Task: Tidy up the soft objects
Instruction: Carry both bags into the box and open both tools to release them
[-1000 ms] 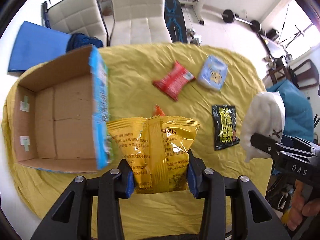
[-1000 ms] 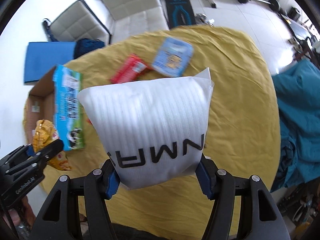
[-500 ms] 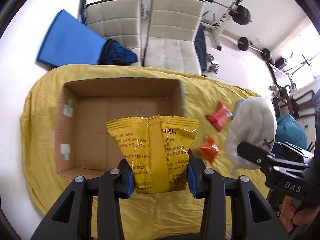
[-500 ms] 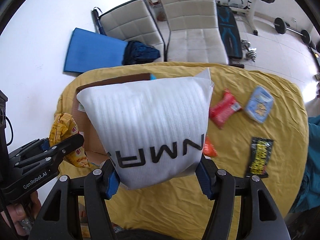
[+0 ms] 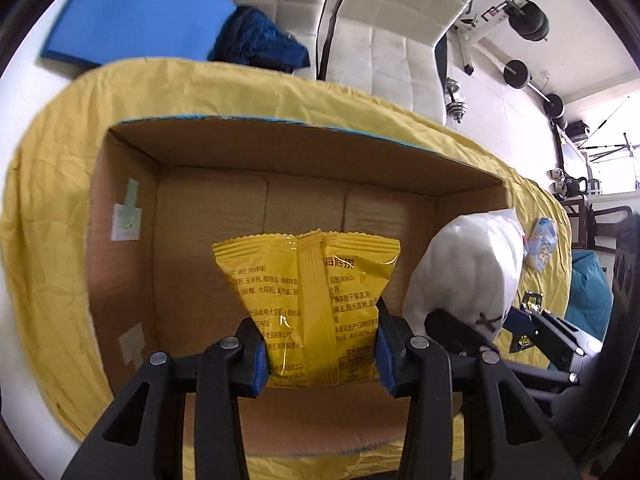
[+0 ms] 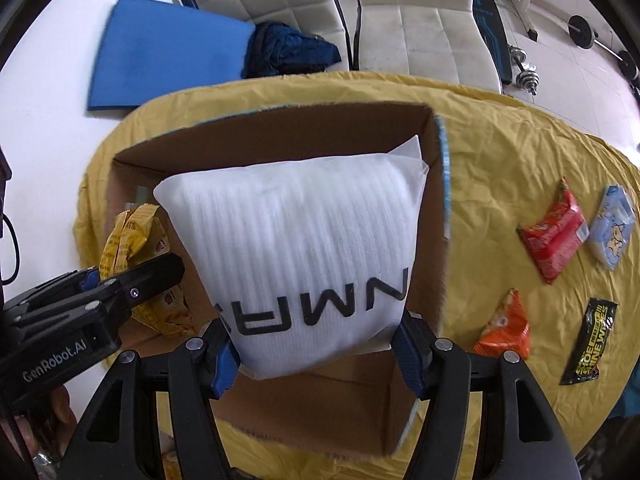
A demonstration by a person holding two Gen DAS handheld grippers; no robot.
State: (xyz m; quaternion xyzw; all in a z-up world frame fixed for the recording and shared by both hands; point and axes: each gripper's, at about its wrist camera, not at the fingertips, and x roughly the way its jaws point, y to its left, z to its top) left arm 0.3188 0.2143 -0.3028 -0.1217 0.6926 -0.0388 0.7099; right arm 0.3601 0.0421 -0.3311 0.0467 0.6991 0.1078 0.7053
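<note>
The left gripper (image 5: 320,354) clamps a yellow snack bag (image 5: 310,300) upright over the open cardboard box (image 5: 132,240), crimped top edge pointing away. Beside it, over the box's right half, the right gripper (image 6: 316,350) squeezes a white foam pouch (image 6: 296,248), also upright.

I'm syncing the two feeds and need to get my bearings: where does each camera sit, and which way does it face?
Left wrist: rides the left hand-held gripper, looking down its fingers at the yellow snack bag it clamps over the open cardboard box.
Right wrist: rides the right hand-held gripper, looking down at its white foam pouch above the same box; a little of the person's hand shows at lower left.
Shared: box, yellow tablecloth, both held items, and each view catches the other gripper.
</note>
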